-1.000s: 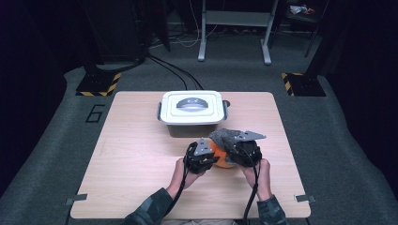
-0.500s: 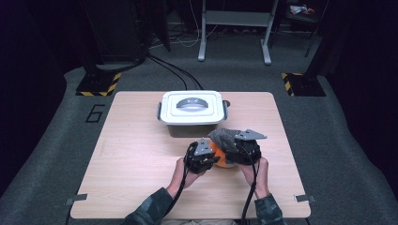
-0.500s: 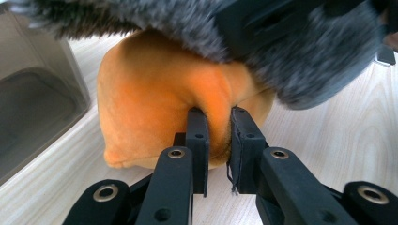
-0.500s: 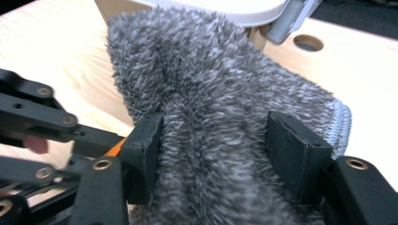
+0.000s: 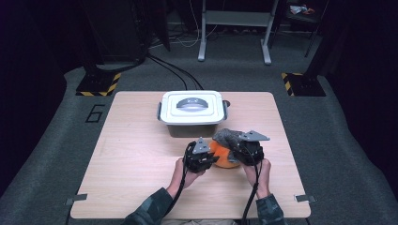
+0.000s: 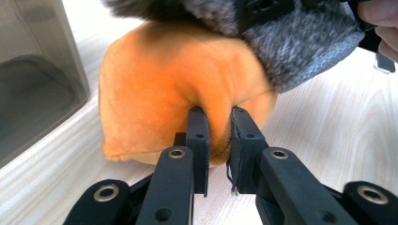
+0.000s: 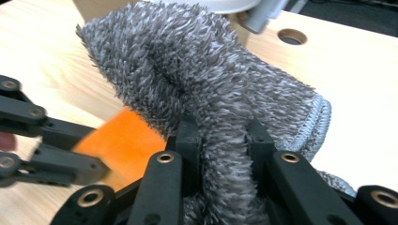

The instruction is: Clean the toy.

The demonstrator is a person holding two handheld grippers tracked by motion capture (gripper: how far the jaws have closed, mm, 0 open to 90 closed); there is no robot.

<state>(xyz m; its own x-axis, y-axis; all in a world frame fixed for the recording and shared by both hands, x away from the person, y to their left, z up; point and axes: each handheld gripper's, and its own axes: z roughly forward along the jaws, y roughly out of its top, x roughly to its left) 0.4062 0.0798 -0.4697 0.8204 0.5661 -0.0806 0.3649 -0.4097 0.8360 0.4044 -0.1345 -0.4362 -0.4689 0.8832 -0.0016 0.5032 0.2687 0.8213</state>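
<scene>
Nearest the table's front edge: two forearms in dark patterned sleeves, each hand gripping a black tool with a trailing cable.

Left gripper, grey three-cornered plate on top; jaws pinched on a fold of the orange plush piece, the fabric bulging between the pads in the left gripper view; held near the table's middle, a little right of centre.

Right gripper, also with a grey plate; its jaws have just been closing, and in the right gripper view they clamp a thick fold of the grey fuzzy cloth; the stitched hem of the cloth shows at the right of that view.

Orange plush piece: between the two grippers, low over or on the wooden table; whether it rests on the surface cannot be told; the grey fuzzy cloth lies over its top and far side, touching it.

Beyond these, just behind the grippers: white lidded container with a handle recessed in the lid and side latches; closed; near the table's far edge, centred.

Farther: grey carpet marked with a "6" at the left; black-and-yellow striped floor blocks; white metal stand legs; cables.
</scene>
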